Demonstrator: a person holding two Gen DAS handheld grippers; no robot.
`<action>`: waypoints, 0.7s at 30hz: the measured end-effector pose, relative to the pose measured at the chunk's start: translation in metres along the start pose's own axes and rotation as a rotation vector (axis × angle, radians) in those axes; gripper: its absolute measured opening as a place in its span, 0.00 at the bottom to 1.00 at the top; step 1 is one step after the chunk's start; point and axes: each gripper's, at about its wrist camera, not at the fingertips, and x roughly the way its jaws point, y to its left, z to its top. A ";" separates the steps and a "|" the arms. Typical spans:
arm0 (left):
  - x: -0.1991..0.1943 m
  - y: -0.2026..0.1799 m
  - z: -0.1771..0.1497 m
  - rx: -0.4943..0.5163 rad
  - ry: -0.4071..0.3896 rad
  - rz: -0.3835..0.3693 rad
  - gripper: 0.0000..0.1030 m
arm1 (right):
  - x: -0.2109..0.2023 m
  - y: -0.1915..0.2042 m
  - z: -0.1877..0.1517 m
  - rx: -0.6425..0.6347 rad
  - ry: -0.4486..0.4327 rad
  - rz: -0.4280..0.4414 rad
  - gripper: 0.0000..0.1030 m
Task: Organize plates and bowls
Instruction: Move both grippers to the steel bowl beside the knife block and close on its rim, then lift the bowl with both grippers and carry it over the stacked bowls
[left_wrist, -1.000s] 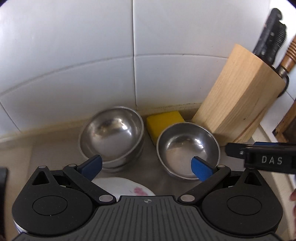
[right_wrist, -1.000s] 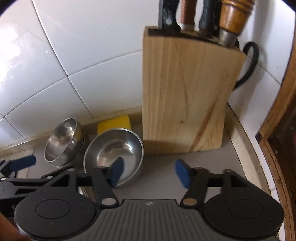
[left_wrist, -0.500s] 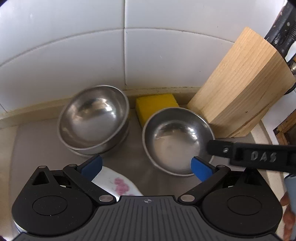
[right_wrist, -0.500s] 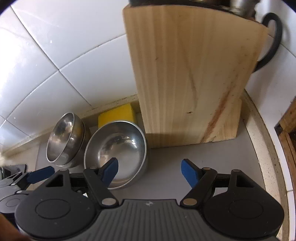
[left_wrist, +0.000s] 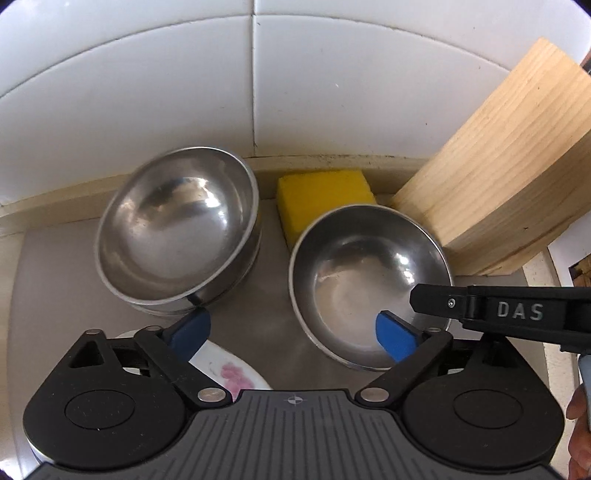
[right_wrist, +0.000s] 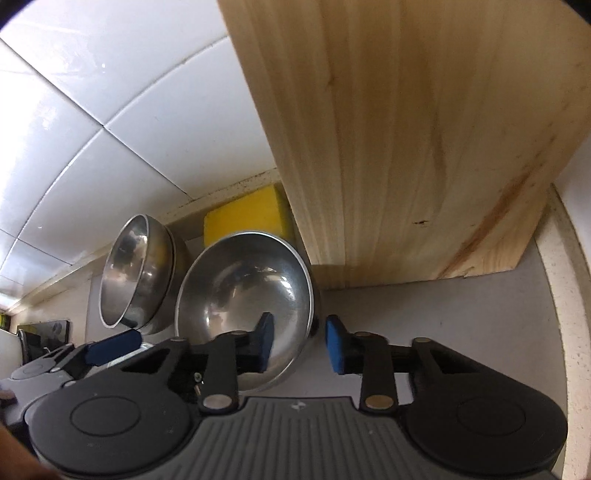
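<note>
**One bowl rim between closing jaws**

Two changes matter here. The right gripper (right_wrist: 300, 343) has come down from above the pale wooden knife block (right_wrist: 406, 140) to the single round stainless-steel bowl (right_wrist: 243, 288). Its jaws have also just been closing. One blue pad now sits inside the bowl and the other outside its right wall, so the rim lies between them. A sliver of space shows beside the outer pad, so I judge the jaws to be open around the rim and not yet clamped on it.

That bowl stands toward the back right corner of the grey counter surface (left_wrist: 273, 266), just beside the foot of the knife block. A yellow rectangular sponge (left_wrist: 325, 195) sits behind it at the back edge.

The left gripper (left_wrist: 291, 328) has sunk closer too. Its jaws have just been closing a little but stand wide, with nothing gripped between them. It hangs over the surface between the single bowl and the stack of two nested steel bowls (left_wrist: 177, 229) on the left. A white plate with a pink flower print (left_wrist: 229, 369) lies under its left finger near the front edge.

For the task, this reads as the start of a lift to nest the loose bowl into the stack, though a thin, slick rim may slip or tilt once raised
</note>
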 end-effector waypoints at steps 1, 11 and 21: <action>0.001 -0.001 0.000 0.004 0.000 0.003 0.90 | 0.002 0.001 0.001 -0.003 0.006 -0.007 0.04; 0.017 -0.006 -0.002 0.033 0.043 -0.023 0.64 | 0.011 -0.004 0.000 -0.008 0.010 -0.004 0.00; 0.014 -0.011 -0.004 0.041 0.041 -0.064 0.55 | 0.006 0.000 -0.004 -0.016 0.010 0.009 0.00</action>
